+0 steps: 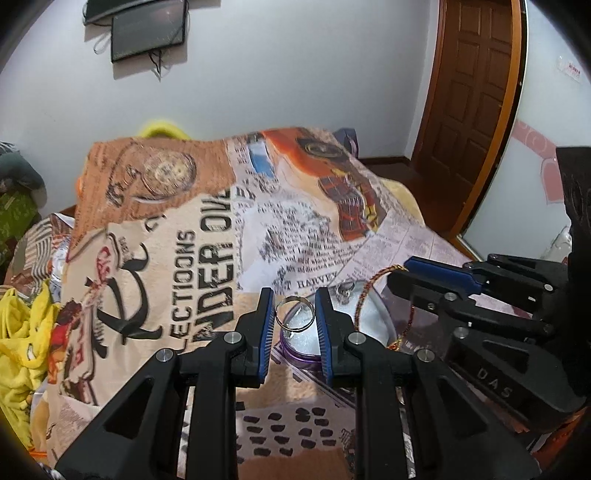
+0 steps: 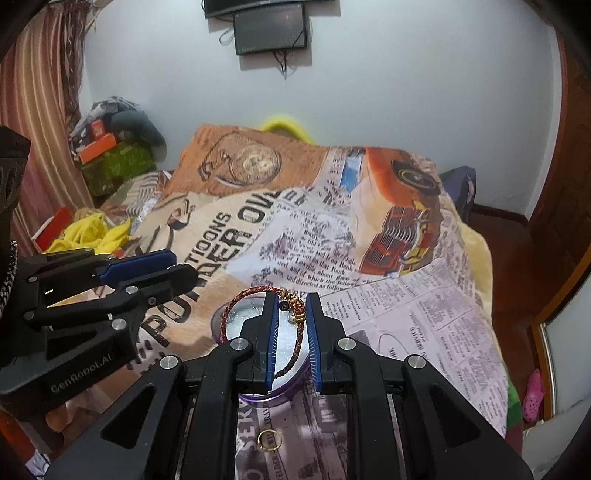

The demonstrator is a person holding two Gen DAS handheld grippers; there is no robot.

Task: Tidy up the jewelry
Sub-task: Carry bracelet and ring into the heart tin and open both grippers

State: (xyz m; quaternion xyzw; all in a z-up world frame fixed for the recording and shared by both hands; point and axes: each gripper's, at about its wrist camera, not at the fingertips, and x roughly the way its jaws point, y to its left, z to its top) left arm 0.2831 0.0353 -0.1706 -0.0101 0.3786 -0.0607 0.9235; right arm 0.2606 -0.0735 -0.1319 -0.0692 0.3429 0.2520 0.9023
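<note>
My left gripper is shut on a silver ring and holds it just above a round purple-rimmed dish with a white glittery inside. My right gripper is shut on a red-and-gold braided bracelet, held over the same dish. The bracelet also shows in the left wrist view, where the right gripper comes in from the right. A small silver piece lies in the dish. A gold ring lies on the blanket near me.
A printed newspaper-and-car blanket covers the bed. Yellow cloth and boxes lie at the left. A wooden door stands at the right. A screen hangs on the white wall.
</note>
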